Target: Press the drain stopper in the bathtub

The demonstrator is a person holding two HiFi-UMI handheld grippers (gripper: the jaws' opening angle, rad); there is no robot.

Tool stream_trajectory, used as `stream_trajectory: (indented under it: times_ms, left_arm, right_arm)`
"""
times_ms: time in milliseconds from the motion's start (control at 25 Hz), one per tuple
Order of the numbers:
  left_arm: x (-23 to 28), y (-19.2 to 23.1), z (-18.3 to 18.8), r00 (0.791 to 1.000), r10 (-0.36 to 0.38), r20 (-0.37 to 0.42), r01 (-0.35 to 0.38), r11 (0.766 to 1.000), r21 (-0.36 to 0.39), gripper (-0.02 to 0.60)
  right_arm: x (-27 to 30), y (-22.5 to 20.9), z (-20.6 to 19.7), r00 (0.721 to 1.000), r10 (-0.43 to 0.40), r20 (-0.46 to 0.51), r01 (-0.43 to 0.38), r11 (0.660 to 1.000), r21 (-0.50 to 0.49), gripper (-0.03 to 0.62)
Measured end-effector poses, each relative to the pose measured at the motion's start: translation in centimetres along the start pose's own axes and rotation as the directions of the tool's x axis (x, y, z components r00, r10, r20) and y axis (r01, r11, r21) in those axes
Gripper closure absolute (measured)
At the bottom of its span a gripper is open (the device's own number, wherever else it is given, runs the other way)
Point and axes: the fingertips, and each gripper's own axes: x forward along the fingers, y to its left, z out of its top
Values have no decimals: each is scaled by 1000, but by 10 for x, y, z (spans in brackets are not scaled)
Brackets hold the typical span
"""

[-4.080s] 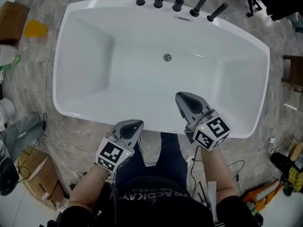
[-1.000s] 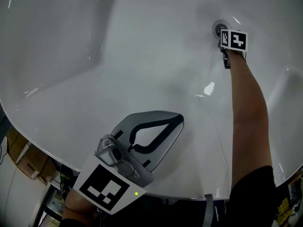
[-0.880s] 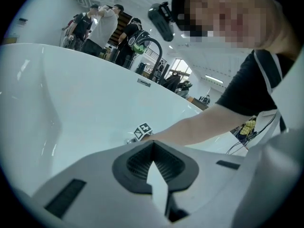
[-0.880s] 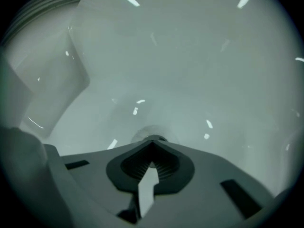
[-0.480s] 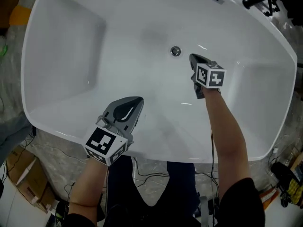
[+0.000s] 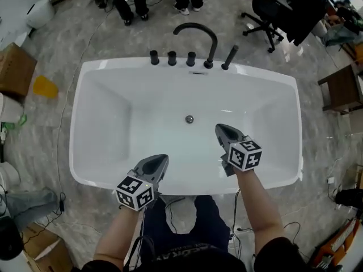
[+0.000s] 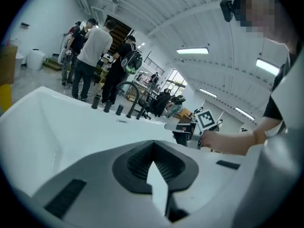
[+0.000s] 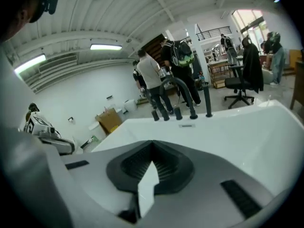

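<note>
Left gripper (image 6: 161,159): jaws closed tip to tip, nothing between them, over the near rim of the white rectangular bathtub (image 6: 102,123). Right gripper (image 6: 219,128): same, closed and empty, over the tub's near side. The small round metal drain stopper (image 6: 189,119) sits mid-floor, apart from both.

Bathtub (image 6: 142,112): smooth glossy white, soft highlights on walls.
Drain stopper (image 6: 189,119): shiny metal.
Tap fittings (image 6: 191,58) on far rim: matt black.
Left gripper (image 6: 160,160), right gripper (image 6: 222,129): matt grey plastic shells. Inner pads (image 7: 137,163) black, ribbed, rubbery look.
Marker cube (image 6: 244,153) on right gripper: matt white faces, black print.
Floor (image 6: 45,123): grey marbled stone look, slight sheen.
Box (image 6: 14,69), far left: brown cardboard.
Side table (image 6: 343,89), right: dark wood.
</note>
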Motion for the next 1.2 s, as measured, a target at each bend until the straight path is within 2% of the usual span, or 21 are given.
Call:
stream_trajectory:
  times_ms: [160,280,640,880,1000,1200]
  left_arm:
    - [-18,-29,47,998,-49,34,47,997,68,575]
    - [-34,-47,74,998,-52,44,46,991,125,575]
    - [-69,-112,118,990,-104,99,87,983,162,575]
    - [-75,-140,107,988,-126,90,110,979,170,575]
    - [-70,-150,91,988,-150,42,140,974,178,575]
    - [-66,-166,66,978,-206,-32,209,966,152,575]
  right_arm:
    - [-58,46,54,993,20,117,-17,999,-30,582]
    - [-95,81,81,982,44,185,-32,997,-67,582]
    - [-180,163,116,935,134,329,-102,989,-111,582]
    - [-209,193,90,929,179,324,-148,982,-117,582]
    - [-217,199,75,931,176,320,-142,982,-128,582]
    - [-218,209,53,929,194,315,-174,981,-90,582]
